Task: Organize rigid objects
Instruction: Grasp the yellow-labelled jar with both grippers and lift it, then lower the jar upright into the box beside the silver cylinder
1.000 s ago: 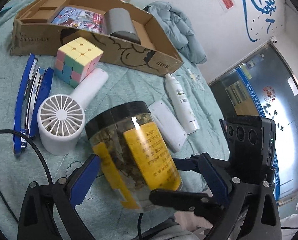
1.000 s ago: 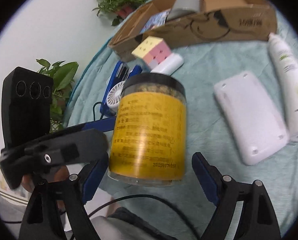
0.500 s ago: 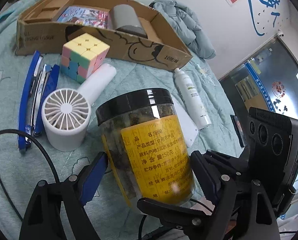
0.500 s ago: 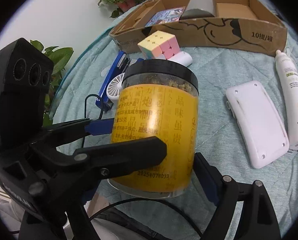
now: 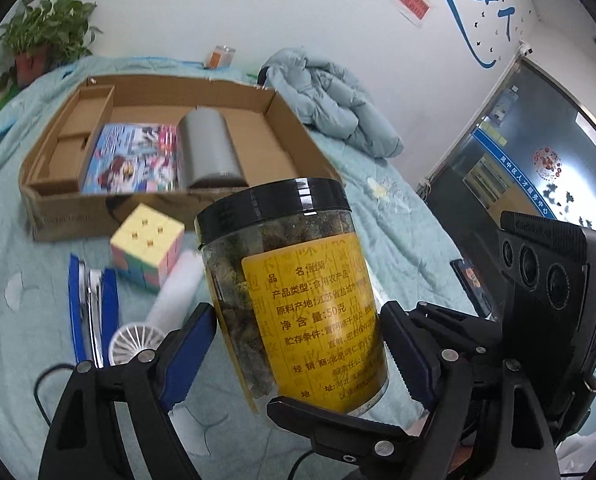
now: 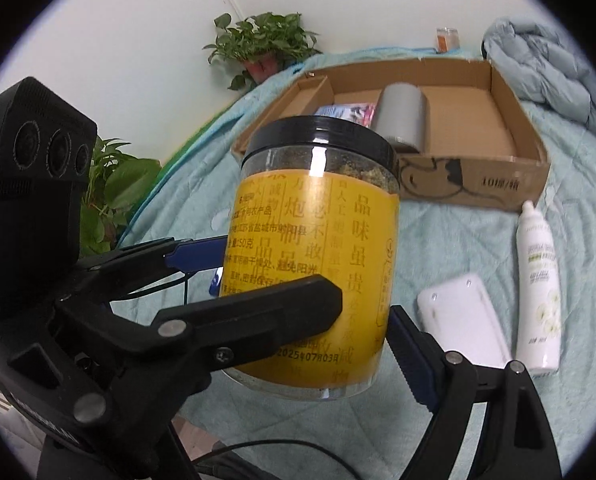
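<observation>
Left gripper [image 5: 298, 344]: black plastic frame with silver screws, blue serrated pads [image 5: 188, 354]. Right gripper [image 6: 317, 344]: identical black frame, blue pads [image 6: 411, 360], black cable trailing beneath.

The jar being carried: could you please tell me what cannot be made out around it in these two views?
- Right gripper: in the right wrist view its left finger is hidden behind the left gripper, so its contact with the jar is unclear.
- Booklet: right wrist view, mostly hidden by the jar's lid.
- Fan: left wrist view, partly behind the left gripper's finger.
- Small container by the wall: too small to identify.
</observation>
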### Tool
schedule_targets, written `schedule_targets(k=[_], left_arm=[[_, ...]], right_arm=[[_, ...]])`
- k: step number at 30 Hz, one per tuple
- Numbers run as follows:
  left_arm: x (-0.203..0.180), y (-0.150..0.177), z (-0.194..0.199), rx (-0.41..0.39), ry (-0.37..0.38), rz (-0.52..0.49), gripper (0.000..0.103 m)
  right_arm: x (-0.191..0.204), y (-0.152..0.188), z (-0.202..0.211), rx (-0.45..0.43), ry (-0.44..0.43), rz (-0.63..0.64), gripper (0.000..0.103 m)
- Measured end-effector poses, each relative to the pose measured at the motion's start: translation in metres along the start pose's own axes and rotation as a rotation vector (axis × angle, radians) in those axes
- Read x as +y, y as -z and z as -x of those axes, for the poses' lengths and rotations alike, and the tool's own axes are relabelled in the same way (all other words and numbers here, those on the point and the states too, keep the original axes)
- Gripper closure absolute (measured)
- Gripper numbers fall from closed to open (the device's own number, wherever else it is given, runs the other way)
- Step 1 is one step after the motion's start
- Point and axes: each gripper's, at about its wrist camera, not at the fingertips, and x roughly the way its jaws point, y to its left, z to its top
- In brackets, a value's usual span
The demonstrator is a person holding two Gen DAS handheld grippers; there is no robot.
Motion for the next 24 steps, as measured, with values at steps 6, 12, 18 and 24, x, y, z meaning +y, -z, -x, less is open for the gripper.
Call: schedule_targets(k=[6,12,18,24], left_arm=[[-0.011,-0.043,0.013,-0.055,-0.013,-0.058,0.021],[-0.012,-0.100,0.014,-0.073,-0.013,-0.079,0.021],[-0.018,-0.157,0.018,-0.103,-0.004,-0.105,0.021],[-0.015,-0.197,0.005,-0.089,0.009,-0.089,0.021]], right_arm=[[0.002,-0.029,0.012,-0.065,0.018,0.020,0.018],[-0.009,-0.074,0.016,-0.090,0.018,0.020,0.018],[-0.021,-0.125,0.029,-0.101,0.026,0.019,0.018],[-0.033,-0.154,0.026,-0.092,0.044,0.026,0.018]])
